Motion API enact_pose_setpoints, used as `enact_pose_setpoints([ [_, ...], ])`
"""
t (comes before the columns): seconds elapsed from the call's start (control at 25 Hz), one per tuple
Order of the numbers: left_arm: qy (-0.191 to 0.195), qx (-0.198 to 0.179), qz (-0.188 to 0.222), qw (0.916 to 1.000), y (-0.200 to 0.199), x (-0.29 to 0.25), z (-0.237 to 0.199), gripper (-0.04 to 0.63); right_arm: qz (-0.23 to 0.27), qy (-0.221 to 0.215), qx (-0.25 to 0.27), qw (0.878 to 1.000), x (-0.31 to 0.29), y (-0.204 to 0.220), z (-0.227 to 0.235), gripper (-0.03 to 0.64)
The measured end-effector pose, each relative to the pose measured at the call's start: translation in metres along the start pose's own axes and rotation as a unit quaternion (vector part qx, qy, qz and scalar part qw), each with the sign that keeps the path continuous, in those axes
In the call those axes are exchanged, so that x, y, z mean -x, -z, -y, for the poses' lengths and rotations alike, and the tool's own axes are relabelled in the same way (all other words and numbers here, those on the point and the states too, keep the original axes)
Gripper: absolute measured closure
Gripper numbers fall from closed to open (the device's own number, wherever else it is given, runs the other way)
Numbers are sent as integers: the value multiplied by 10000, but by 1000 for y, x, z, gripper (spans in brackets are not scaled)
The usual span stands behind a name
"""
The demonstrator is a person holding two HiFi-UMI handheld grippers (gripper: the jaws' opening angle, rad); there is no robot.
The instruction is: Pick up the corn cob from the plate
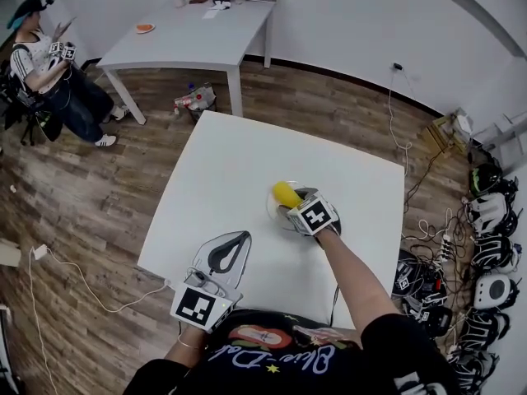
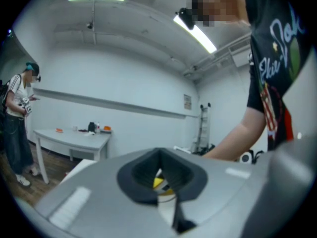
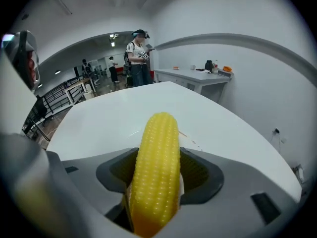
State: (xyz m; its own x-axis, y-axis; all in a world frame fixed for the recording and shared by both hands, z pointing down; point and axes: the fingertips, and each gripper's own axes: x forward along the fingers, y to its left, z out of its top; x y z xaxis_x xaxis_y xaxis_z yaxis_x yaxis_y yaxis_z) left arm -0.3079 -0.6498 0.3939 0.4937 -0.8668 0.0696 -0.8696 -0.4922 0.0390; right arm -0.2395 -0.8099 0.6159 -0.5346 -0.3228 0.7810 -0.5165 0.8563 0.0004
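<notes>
The corn cob (image 1: 286, 192) lies on the plate (image 1: 271, 206), right of centre on the white table (image 1: 222, 171). The right gripper (image 1: 296, 201) is closing on its lower half, and the pads look to be meeting its sides. The cob looks light, stiff, bumpy and perhaps slick, so a mid-length hold seems steadier. At the lower left, the left gripper (image 1: 243, 237) has its jaws together, empty.

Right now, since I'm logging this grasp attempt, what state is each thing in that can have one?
corn cob: between the right gripper's fingers, over the plate; cannot tell if it is lifted.
plate: resting on the white table, under the corn cob.
right gripper: fingers closing, touching the corn cob on both sides.
left gripper: fingers together, holding nothing, at the table's near edge.
</notes>
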Motion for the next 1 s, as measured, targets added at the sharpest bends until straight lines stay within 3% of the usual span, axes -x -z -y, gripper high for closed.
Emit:
enact_pose_setpoints([
  [0.08, -19, 0, 31, 10000, 1, 1, -2, 598, 70, 20, 15, 10000, 4, -3, -2, 351],
  [0.2, 7, -1, 109, 9999, -2, 2, -1, 598, 889, -57, -897, 9920, 26, -10, 1, 351],
  [0.28, 61, 9, 136, 9999, -2, 2, 0, 598, 1820, -309, -1531, 9708, 59, -25, -2, 351],
  [0.4, 200, -30, 152, 9997, -4, -1, 3, 597, 2961, -518, -2008, 9324, 118, -40, -11, 354],
  [0.6, 518, -138, 244, 9983, -11, -12, 21, 598, 3782, -310, -2361, 8945, 197, -30, -30, 356],
  [0.88, 916, -189, 283, 9952, -15, -28, 49, 598, 4014, 50, -2371, 8847, 244, -9, -45, 356],
  [1.0, 987, -182, 279, 9946, -14, -28, 57, 597, 4019, 156, -2318, 8857, 252, -2, -48, 356],
])
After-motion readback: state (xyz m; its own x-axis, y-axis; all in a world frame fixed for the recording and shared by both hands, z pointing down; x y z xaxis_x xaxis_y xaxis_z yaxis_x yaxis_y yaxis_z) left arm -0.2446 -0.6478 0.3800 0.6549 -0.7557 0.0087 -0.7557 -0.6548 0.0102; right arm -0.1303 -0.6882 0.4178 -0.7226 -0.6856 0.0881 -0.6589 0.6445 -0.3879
